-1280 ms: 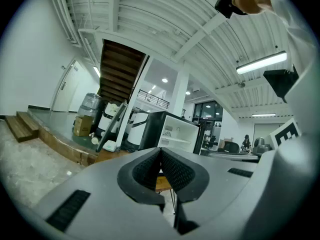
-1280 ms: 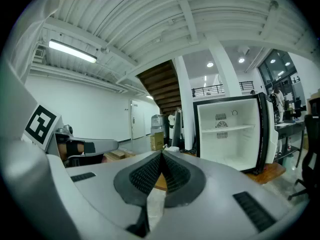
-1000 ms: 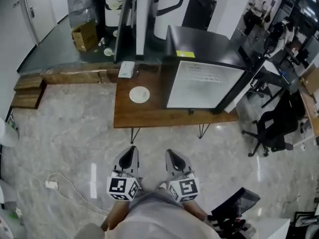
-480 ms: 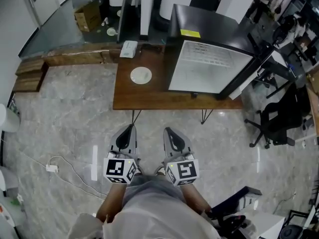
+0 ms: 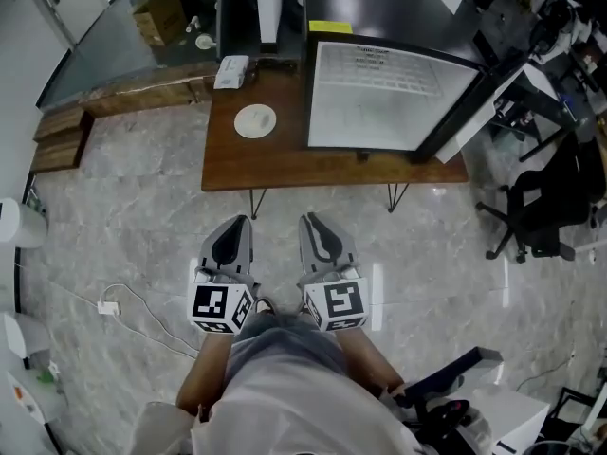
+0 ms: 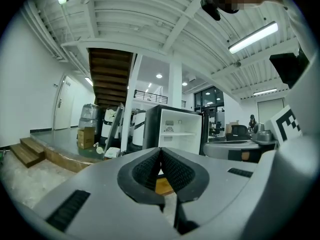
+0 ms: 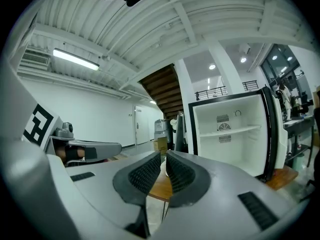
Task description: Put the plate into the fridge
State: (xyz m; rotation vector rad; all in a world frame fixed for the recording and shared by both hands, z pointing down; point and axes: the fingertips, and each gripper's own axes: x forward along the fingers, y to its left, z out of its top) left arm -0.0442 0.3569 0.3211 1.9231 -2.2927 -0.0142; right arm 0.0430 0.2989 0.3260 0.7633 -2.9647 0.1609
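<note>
A small white plate (image 5: 254, 120) lies on the left part of a wooden table (image 5: 285, 164). To its right stands a black fridge (image 5: 389, 88), open, with its white inside (image 7: 232, 134) facing me and a bare shelf across it. My two grippers are low and close to my body, short of the table's front edge. The left gripper (image 5: 237, 224) and the right gripper (image 5: 311, 221) are side by side, both shut with nothing in them. In the left gripper view the fridge (image 6: 179, 134) shows beyond the shut gripper (image 6: 160, 153). The plate is well ahead of both.
A white box (image 5: 230, 70) lies at the table's back left. Wooden steps (image 5: 57, 136) and a cardboard box (image 5: 159, 15) are at the far left. A black office chair (image 5: 545, 211) stands at the right. A white cable (image 5: 123, 311) runs over the marble floor.
I have come closer to the table. Both grippers moved forward with me, still shut and empty. Plate and fridge have not moved.
</note>
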